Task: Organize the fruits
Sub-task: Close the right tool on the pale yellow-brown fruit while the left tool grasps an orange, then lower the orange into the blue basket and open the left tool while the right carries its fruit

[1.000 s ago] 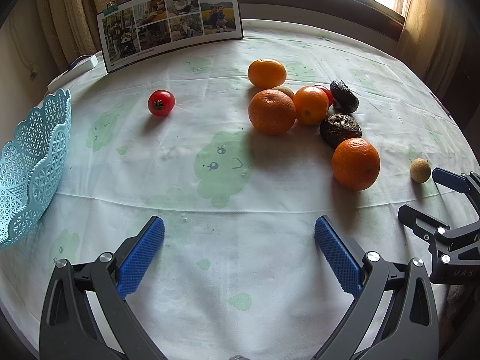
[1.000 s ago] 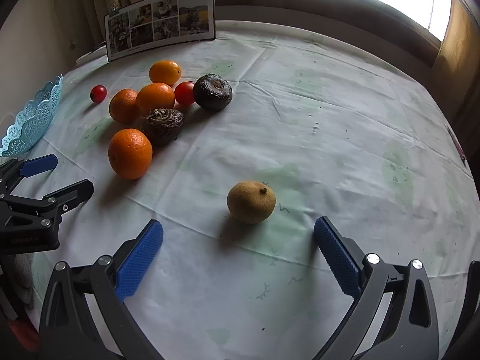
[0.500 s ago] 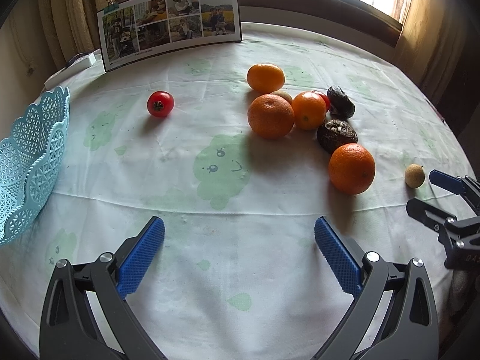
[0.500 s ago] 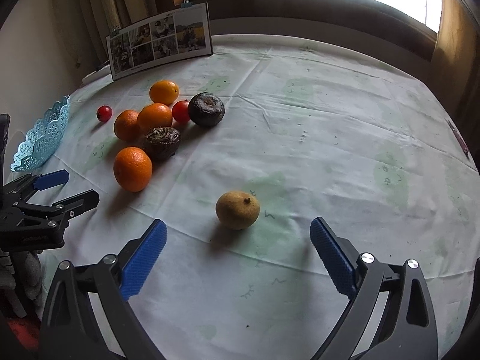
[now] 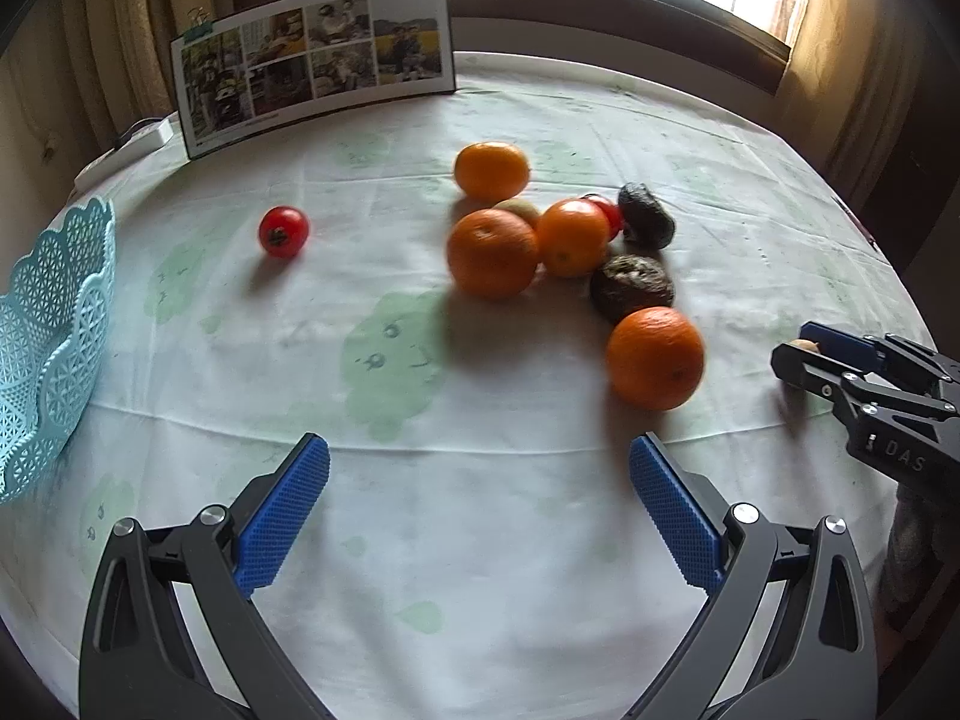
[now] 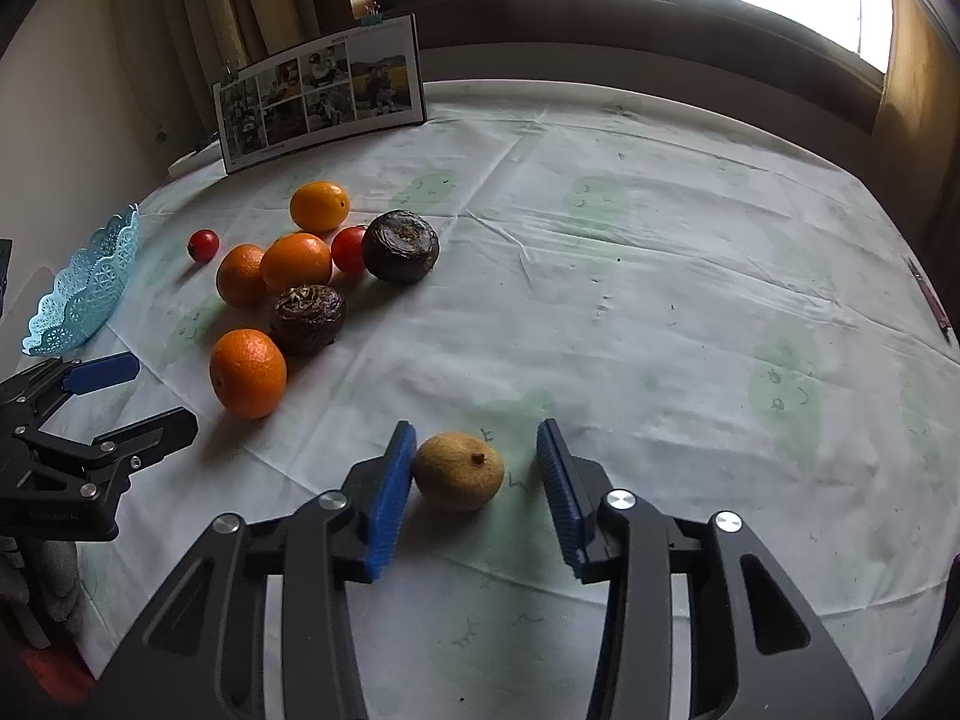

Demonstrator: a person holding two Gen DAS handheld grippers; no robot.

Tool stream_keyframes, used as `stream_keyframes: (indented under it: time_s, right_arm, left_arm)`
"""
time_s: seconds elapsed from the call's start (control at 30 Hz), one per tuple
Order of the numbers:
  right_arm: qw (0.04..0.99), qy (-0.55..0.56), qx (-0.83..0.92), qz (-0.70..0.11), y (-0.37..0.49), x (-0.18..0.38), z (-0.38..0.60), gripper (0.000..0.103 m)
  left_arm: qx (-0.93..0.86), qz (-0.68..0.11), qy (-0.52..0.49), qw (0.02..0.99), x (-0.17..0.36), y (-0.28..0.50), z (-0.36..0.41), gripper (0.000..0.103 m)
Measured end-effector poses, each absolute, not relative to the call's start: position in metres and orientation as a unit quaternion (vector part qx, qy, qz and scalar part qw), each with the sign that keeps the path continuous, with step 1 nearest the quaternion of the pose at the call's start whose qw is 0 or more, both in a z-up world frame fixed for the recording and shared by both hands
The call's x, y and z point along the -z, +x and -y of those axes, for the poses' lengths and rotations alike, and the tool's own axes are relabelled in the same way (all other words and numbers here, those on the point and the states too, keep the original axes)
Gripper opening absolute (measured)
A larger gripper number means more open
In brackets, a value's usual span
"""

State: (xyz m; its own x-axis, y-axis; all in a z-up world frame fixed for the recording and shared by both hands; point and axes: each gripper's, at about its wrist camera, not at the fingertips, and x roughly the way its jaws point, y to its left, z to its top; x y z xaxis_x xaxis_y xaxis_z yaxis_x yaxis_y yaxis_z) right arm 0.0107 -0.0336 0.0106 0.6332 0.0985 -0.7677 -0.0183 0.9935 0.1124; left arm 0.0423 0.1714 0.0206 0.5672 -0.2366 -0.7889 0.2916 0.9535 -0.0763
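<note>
Our right gripper [image 6: 474, 483] has its blue ribbed pads set either side of the small round tan-brown fruit [image 6: 459, 471], which sits on the near part of the pale green-printed tablecloth [image 6: 630, 312]. The left pad is touching or almost touching the fruit; the right pad stands clear of it, so the jaws are not yet closed on anything. Our left gripper [image 5: 477, 501] hangs wide open over bare cloth, holding nothing, with the fruit pile farther off and to its right.

What worries us is the uneven closing. If the left pad pushes before the right one arrives, we judge the round fruit may roll right or slip out toward the far side. Its small size and curved skin leave little for the pads to bite on, and a hard squeeze could bruise it. The turquoise lattice plastic basket [image 5: 48, 354] lies well away at the far left, so we expect a long carry over or around the pile.

We count four oranges [image 6: 248, 372], two dark wrinkled round fruits [image 6: 307, 318], two small red tomatoes [image 5: 283, 231], and two tan fruits, one half hidden in the pile [image 5: 517, 208]. There is one basket and one propped photo board [image 5: 312, 60].
</note>
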Motion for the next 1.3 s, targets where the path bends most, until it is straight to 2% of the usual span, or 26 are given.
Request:
stream_keyframes:
  time_s: [0.1, 0.57, 0.77, 0.9, 0.97, 1.3]
  right_arm:
    - [0.904, 0.039, -0.029, -0.425, 0.009, -0.01, 0.033, 0.03]
    - [0.903, 0.053, -0.031, -0.426, 0.006, -0.007, 0.038, 0.03]
    - [0.903, 0.054, -0.032, -0.425, 0.006, -0.007, 0.038, 0.03]
    - [0.903, 0.055, -0.032, -0.424, 0.005, -0.008, 0.038, 0.03]
    - [0.904, 0.051, -0.029, -0.424, 0.004, -0.009, 0.036, 0.03]
    - [0.91, 0.043, -0.019, -0.412, 0.0, -0.023, 0.02, 0.029]
  left_arm:
    - [0.157, -0.435, 0.038, 0.886, -0.024, 0.041, -0.162, 0.101]
    - [0.188, -0.423, 0.04, 0.885, -0.031, 0.056, -0.119, 0.1]
    - [0.211, -0.448, 0.019, 0.868, -0.025, 0.063, -0.116, 0.061]
    - [0.222, -0.447, 0.009, 0.867, -0.025, 0.058, -0.121, 0.05]
    - [0.231, -0.441, 0.002, 0.867, -0.028, 0.054, -0.124, 0.041]
    - [0.214, -0.401, 0.001, 0.891, -0.047, 0.043, -0.153, 0.041]
